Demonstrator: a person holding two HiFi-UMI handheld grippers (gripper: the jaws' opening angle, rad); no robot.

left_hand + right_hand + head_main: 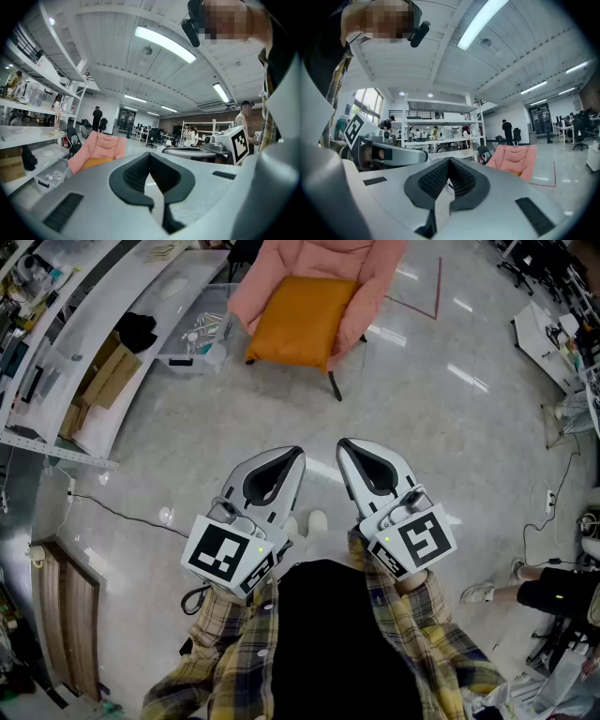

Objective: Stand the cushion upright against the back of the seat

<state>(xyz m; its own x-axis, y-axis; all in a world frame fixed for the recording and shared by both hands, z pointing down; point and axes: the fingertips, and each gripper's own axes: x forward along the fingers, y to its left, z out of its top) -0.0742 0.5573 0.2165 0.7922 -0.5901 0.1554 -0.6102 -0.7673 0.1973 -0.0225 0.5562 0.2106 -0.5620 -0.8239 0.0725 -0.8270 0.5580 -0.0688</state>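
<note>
The left tongs (296, 454) and the right tongs (343, 445) are both shut tight, with nothing in them. They sit side by side. The orange cushion (302, 322) lies flat on the pink chair (375, 282), far ahead of both tongs and a bit to the left. I think it is best to walk close first, open the tongs, grab the cushion's near edge and tip it up against the back. The top of the chair back is cut off from view.
</note>
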